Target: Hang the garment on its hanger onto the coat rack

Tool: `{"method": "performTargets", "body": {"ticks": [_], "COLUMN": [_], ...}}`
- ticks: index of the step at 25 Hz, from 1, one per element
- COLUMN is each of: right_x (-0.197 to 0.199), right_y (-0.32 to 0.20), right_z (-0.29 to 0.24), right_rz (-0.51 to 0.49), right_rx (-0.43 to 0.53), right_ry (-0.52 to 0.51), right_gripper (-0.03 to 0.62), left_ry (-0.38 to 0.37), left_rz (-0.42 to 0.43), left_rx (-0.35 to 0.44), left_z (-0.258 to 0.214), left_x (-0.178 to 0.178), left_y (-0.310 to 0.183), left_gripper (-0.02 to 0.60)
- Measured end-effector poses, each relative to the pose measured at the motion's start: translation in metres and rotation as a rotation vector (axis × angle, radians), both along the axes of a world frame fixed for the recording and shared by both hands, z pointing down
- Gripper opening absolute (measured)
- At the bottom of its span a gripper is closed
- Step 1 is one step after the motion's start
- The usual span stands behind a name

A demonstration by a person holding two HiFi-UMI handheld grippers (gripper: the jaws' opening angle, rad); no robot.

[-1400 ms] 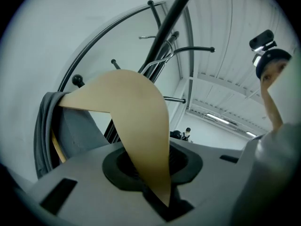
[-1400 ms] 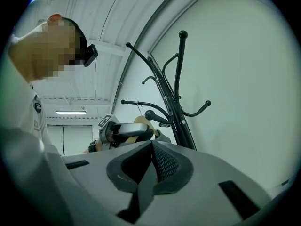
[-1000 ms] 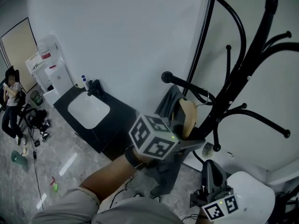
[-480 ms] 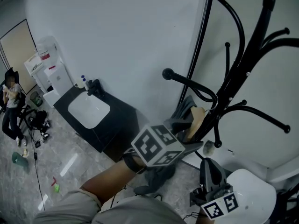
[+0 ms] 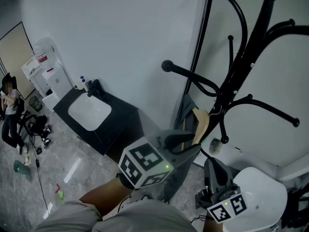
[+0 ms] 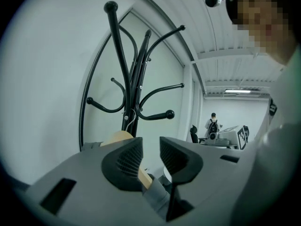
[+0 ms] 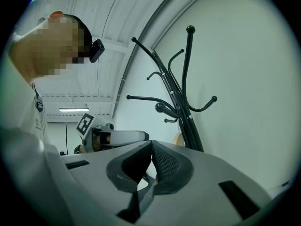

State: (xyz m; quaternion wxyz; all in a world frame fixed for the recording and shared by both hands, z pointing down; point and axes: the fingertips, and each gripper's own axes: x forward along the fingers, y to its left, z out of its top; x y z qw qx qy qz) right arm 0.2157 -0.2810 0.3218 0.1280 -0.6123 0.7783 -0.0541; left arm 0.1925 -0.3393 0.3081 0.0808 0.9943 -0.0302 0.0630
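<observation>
Hanging on coat rack [image 5: 244,57], head view, was garment [image 5: 186,110] on hanger [image 5: 200,124]. Left gripper view: left gripper [image 6: 150,149] jaws had just been closing, parted, gripped nothing; hanger beyond. Right gripper view: right gripper [image 7: 151,147] sat clenched, empty. Risk: left jaws catching cloth, unhooking hanger

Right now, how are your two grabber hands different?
Left gripper: jaws apart, just been closing, wooden hanger showing in the gap, unpinched. Right gripper: jaws shut, empty. The left gripper is beside the hanger; the right gripper is farther off. Both point toward the coat rack.
</observation>
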Motion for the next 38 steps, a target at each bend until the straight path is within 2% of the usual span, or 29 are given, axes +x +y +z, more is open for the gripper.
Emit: {"method": "performTargets", "body": {"ticks": [1, 2, 4, 9, 15, 21, 28, 38], "right_x": [-0.001, -0.002, -0.006, -0.015, -0.019, -0.018, -0.017, -0.012], "right_y": [0.0, -0.001, -0.002, -0.005, -0.008, -0.01, -0.008, -0.008], "right_z": [0.0, 0.001, 0.003, 0.016, 0.024, 0.027, 0.028, 0.031], "right_rz": [-0.001, -0.002, -0.008, -0.019, -0.018, -0.002, 0.011, 0.023], "right_rx": [-0.003, -0.007, -0.019, -0.06, -0.083, -0.098, -0.111, -0.122], "right_ry": [0.003, 0.006, 0.012, 0.013, 0.006, 0.026, 0.036, 0.041], "right_gripper": [0.015, 0.015, 0.015, 0.015, 0.015, 0.015, 0.015, 0.015], "left_ry": [0.014, 0.027, 0.043, 0.034, 0.021, 0.051, 0.043, 0.069], "left_rz": [-0.013, -0.021, -0.028, -0.05, -0.114, -0.179, -0.167, -0.197], "left_rx": [-0.004, -0.01, -0.025, -0.052, -0.028, 0.0, 0.027, -0.021], "left_z": [0.002, 0.004, 0.012, 0.036, 0.051, 0.051, 0.054, 0.057], "left_x": [-0.004, -0.008, -0.013, -0.017, -0.011, -0.009, -0.006, -0.007], "left_y": [0.004, 0.009, 0.019, 0.033, 0.034, 0.027, 0.037, 0.03], "left_gripper": [0.075, 0.038, 0.012, 0.009, 0.009, 0.005, 0.005, 0.005]}}
